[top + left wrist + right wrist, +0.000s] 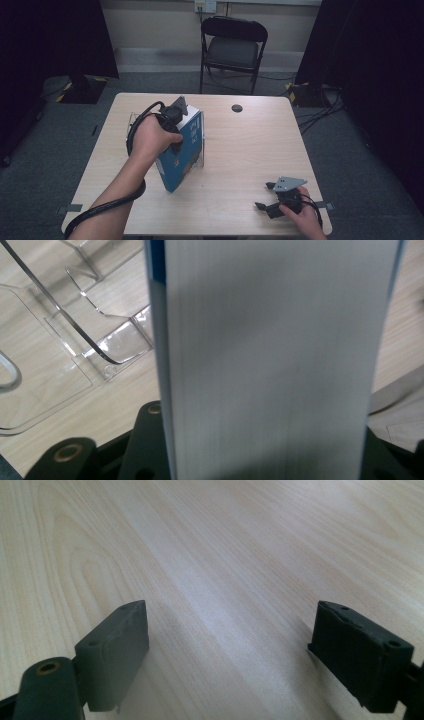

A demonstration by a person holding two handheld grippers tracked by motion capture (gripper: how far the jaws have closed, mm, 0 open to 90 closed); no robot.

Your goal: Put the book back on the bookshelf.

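Observation:
A thick book (186, 150) with a blue cover stands tilted on the left half of the wooden table (245, 150). My left gripper (175, 122) grips it from above near its top edge, shut on it. In the left gripper view the book's pale page edge (270, 350) runs up between the two black jaws. A clear plastic stand (134, 120) sits just behind and left of the book, its curved walls (75, 340) close to the book. My right gripper (263, 195) rests at the table's front right corner, and its jaws (230, 645) are open over bare wood.
A black folding chair (234, 47) stands beyond the table's far edge. A round dark cable hole (237, 108) is set in the tabletop near the back. Cables lie on the floor at the right.

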